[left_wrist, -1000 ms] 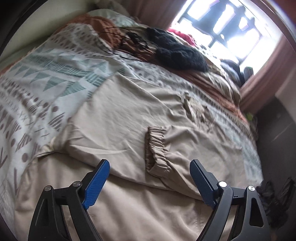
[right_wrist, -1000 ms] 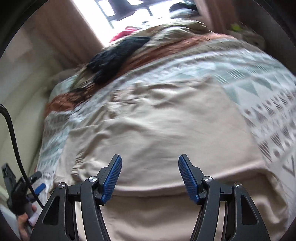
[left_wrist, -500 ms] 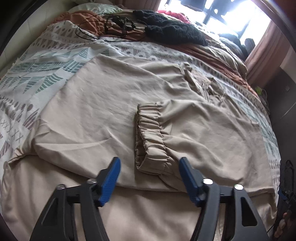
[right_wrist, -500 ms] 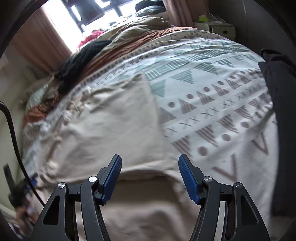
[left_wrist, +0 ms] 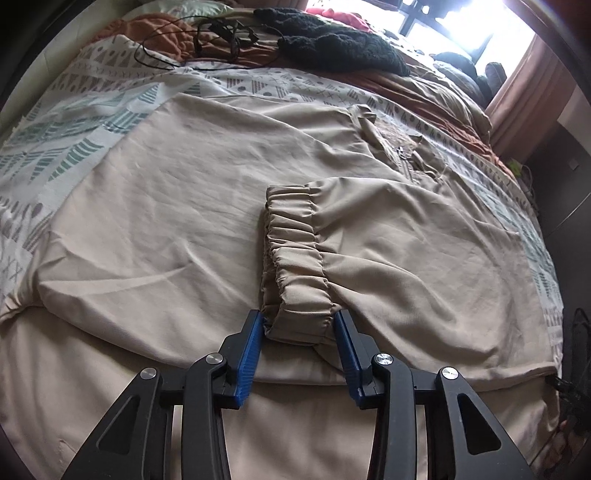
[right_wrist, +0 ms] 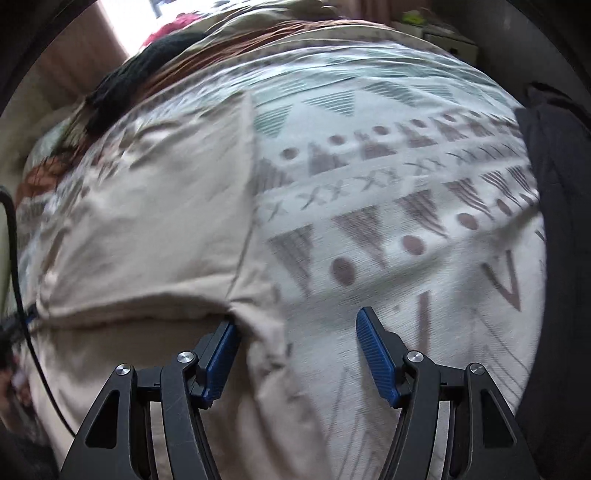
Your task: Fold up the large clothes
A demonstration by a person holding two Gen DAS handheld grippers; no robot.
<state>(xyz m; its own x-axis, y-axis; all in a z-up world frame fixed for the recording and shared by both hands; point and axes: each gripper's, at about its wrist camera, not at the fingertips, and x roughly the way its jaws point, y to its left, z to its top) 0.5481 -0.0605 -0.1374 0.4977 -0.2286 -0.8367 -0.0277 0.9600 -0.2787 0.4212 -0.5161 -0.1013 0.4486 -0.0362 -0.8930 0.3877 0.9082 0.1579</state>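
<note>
A large beige jacket point(left_wrist: 177, 206) lies spread on the bed, one sleeve folded across its body. The sleeve's gathered elastic cuff point(left_wrist: 295, 269) points toward me. My left gripper point(left_wrist: 300, 332) has its blue pads on either side of the cuff's near end, closed to the cuff's width. In the right wrist view the jacket point(right_wrist: 155, 206) fills the left half; its right side edge runs down to my right gripper point(right_wrist: 295, 332), which is open over the jacket's lower right corner and the bedspread. That view is motion-blurred.
The patterned white, teal and grey bedspread point(left_wrist: 77, 107) surrounds the jacket and also shows in the right wrist view point(right_wrist: 388, 184). A black knit garment point(left_wrist: 340, 44) and black cables point(left_wrist: 218, 33) lie at the far end. A dark object point(right_wrist: 554, 221) stands at the right.
My left gripper moved forward onto the cuff and narrowed from wide open to the cuff's width. My right gripper swept right along the jacket's hem to its right corner, staying open.
</note>
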